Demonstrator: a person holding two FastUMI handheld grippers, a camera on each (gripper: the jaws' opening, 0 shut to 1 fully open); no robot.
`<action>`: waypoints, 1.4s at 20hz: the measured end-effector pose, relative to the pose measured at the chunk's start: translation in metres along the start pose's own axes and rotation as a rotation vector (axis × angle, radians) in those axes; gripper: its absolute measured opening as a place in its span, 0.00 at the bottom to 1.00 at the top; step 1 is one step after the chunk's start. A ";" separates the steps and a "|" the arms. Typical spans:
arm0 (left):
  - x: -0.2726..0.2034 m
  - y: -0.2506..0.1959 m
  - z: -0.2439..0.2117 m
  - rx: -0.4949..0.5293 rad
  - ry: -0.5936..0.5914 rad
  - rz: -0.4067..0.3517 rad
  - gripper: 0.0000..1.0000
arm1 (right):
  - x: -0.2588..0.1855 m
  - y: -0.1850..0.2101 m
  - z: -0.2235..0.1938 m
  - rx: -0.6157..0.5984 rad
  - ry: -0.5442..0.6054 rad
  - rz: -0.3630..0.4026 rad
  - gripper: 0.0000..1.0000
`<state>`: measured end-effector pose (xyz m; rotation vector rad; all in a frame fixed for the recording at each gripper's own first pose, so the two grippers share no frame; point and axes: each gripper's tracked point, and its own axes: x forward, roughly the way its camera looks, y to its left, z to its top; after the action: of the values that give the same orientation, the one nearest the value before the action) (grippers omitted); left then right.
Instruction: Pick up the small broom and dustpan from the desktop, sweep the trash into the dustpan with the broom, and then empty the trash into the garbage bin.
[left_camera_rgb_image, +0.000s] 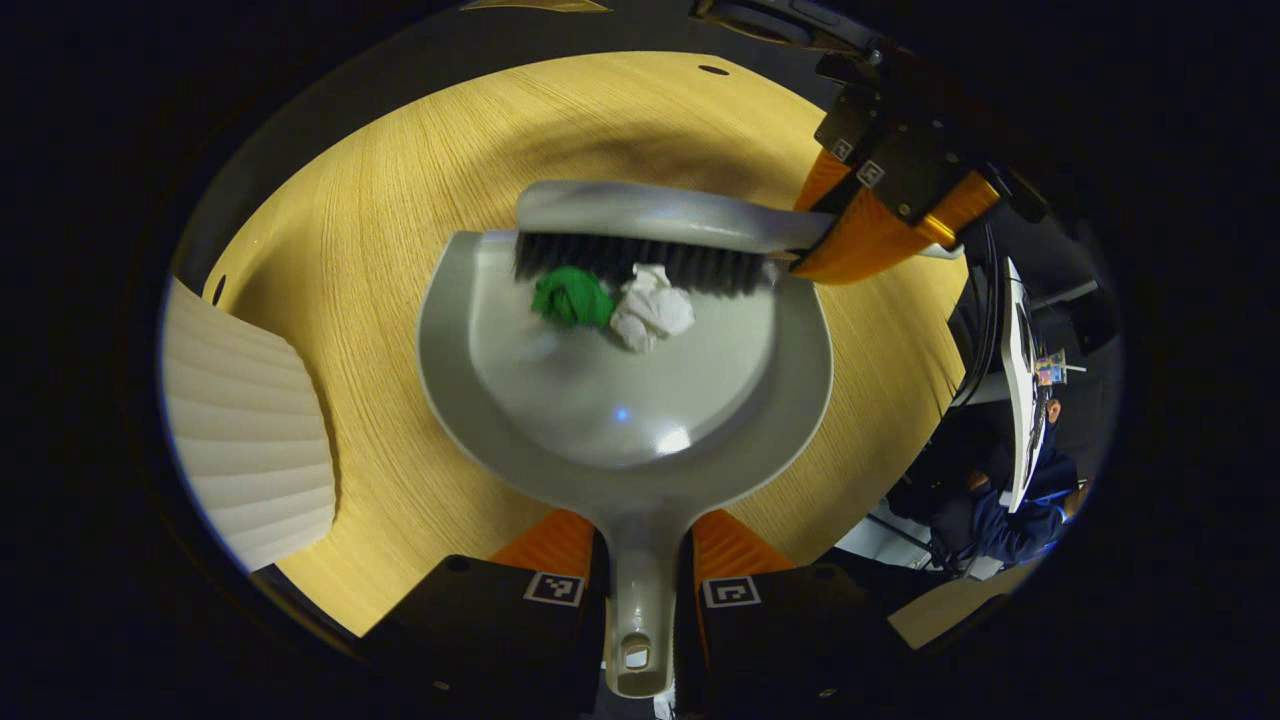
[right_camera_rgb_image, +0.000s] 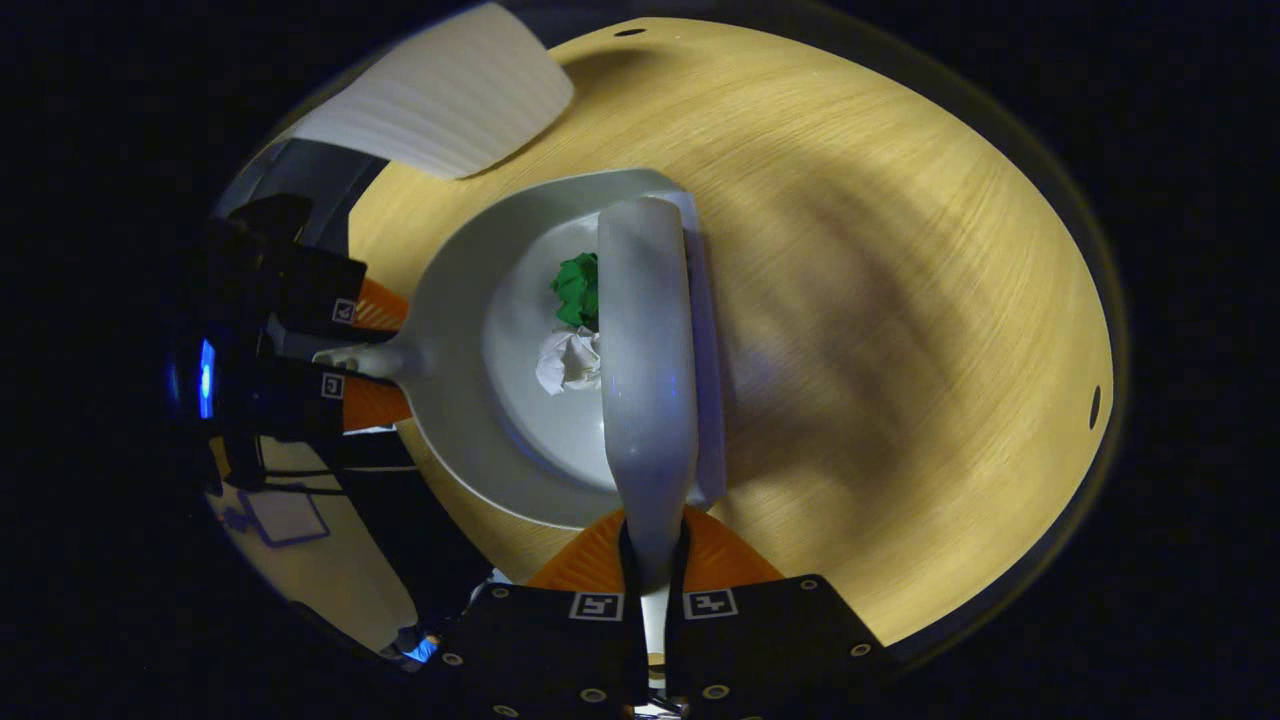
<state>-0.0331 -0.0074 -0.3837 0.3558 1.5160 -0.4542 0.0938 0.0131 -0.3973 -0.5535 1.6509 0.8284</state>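
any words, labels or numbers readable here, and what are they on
No readable words, brands or numbers.
Square black-and-white coded markers, no text, sit on the left gripper holding the dustpan and on the right gripper holding the small broom.
The dustpan, the broom, the green wad and the white paper wad carry no print that I can see.

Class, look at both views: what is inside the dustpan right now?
Inside the dustpan lie a green paper wad and a white paper wad, side by side against the broom bristles. Anything beneath the bristles is hidden.
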 end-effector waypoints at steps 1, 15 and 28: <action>0.003 -0.001 0.001 -0.011 -0.006 -0.004 0.28 | -0.002 -0.005 0.005 0.000 -0.011 -0.006 0.07; -0.053 -0.014 -0.011 -0.122 -0.146 -0.031 0.29 | 0.003 -0.078 -0.007 0.573 -0.421 -0.008 0.07; -0.227 -0.049 -0.076 -0.203 -0.202 -0.044 0.29 | 0.020 -0.082 0.002 0.465 -0.397 0.081 0.07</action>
<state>-0.1232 0.0019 -0.1567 0.1143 1.3602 -0.3554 0.1508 -0.0365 -0.4352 0.0059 1.4345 0.5393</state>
